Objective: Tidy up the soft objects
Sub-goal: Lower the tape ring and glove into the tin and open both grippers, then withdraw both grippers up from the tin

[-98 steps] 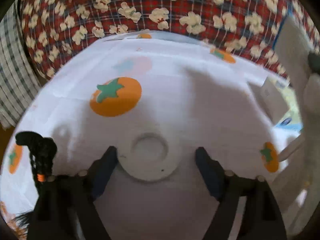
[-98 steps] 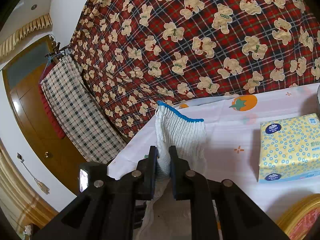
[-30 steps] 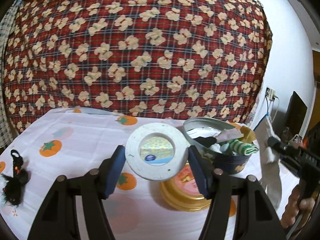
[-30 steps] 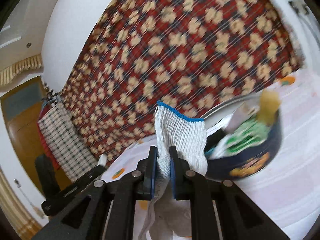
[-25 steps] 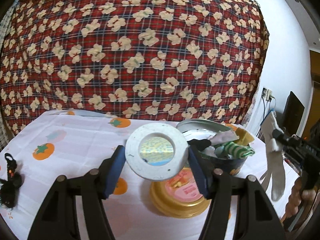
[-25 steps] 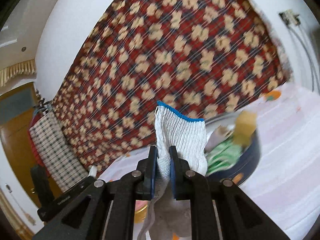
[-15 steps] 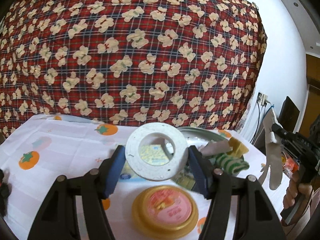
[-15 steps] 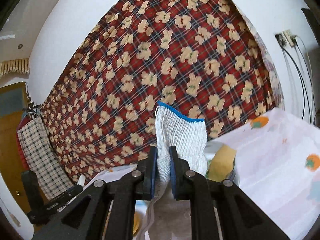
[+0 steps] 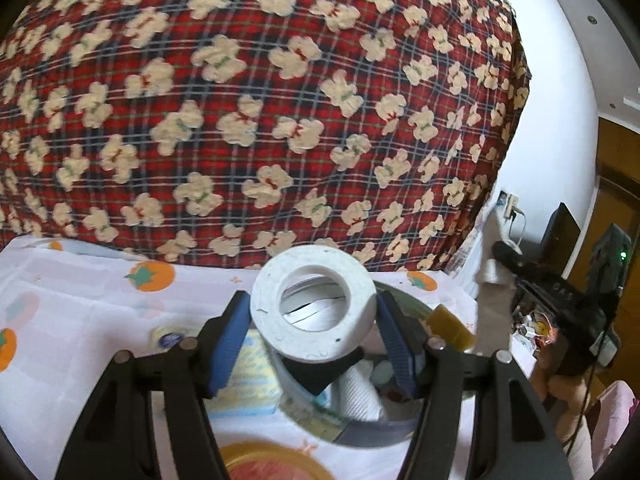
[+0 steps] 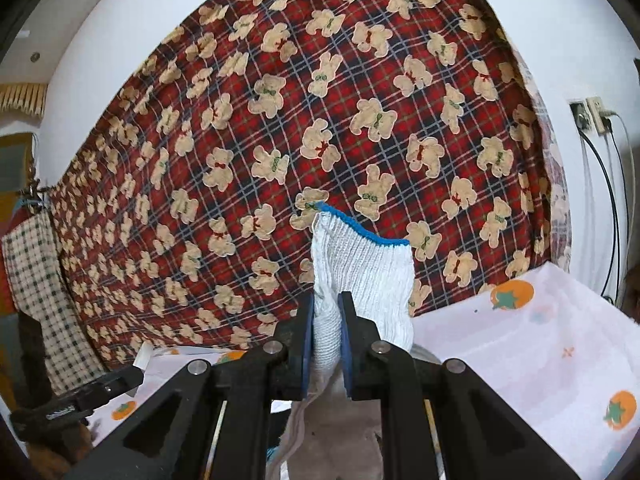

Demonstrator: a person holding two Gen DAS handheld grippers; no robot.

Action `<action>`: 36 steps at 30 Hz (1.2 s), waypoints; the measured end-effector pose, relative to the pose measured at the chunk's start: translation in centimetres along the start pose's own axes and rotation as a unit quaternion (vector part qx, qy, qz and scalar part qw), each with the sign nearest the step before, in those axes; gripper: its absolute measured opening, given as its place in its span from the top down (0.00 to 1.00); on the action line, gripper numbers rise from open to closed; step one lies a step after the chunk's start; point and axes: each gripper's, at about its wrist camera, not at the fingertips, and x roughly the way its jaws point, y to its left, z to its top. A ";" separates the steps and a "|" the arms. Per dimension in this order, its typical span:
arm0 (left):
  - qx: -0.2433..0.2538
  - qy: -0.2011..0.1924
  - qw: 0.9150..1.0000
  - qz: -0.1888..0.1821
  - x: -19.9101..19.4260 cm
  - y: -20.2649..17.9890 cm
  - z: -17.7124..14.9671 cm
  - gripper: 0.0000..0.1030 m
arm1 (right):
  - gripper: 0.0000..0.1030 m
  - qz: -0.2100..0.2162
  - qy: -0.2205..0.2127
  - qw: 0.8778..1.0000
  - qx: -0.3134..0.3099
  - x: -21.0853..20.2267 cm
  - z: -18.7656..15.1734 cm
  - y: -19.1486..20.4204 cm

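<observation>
Both tongs now over the tin (image 9: 372, 436) – contents half-hidden, left tongs (image 9: 314, 336) gripping tape roll (image 9: 314, 316), right tongs (image 10: 326, 344) clenching glove (image 10: 360, 272)

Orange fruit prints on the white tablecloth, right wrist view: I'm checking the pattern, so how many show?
4: one far right near the wall, one lower right, two at left. The gripper and glove may hide others.

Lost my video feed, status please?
Left gripper clamps white tape roll above the tin. Right gripper shut on knit glove. Nothing blocking.
</observation>
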 end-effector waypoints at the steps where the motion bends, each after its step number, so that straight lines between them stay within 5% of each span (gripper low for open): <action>1: 0.003 0.002 1.000 -0.002 0.8 -0.5 0.3 0.38 | 0.87 -0.004 0.003 1.000 -0.007 0.9 0.0 0.0; 9: 0.023 0.037 0.999 0.004 5.8 -2.6 0.8 0.39 | 0.87 -0.020 0.042 0.999 -0.007 4.9 -1.7 -1.5; 15: 0.035 0.069 0.997 0.023 9.2 -3.9 0.5 0.36 | 0.84 0.006 0.065 0.998 0.018 6.4 -2.5 -2.7; 19: 0.049 0.111 0.992 0.043 11.2 -4.5 -0.2 0.06 | 0.27 0.019 0.065 0.997 0.040 6.1 -2.6 -3.0; 20: 0.049 0.108 0.992 0.049 11.1 -4.6 -0.3 0.01 | 0.23 0.023 0.044 0.998 0.043 5.3 -2.5 -2.9; 27: 0.061 0.047 0.994 0.083 7.9 -5.1 0.4 0.00 | 0.15 -0.022 -0.059 0.997 0.043 0.9 -1.9 -2.9; 36: 0.051 0.022 0.994 0.089 5.6 -5.4 -2.1 0.00 | 0.15 -0.048 -0.049 0.996 0.063 0.9 -2.7 -3.4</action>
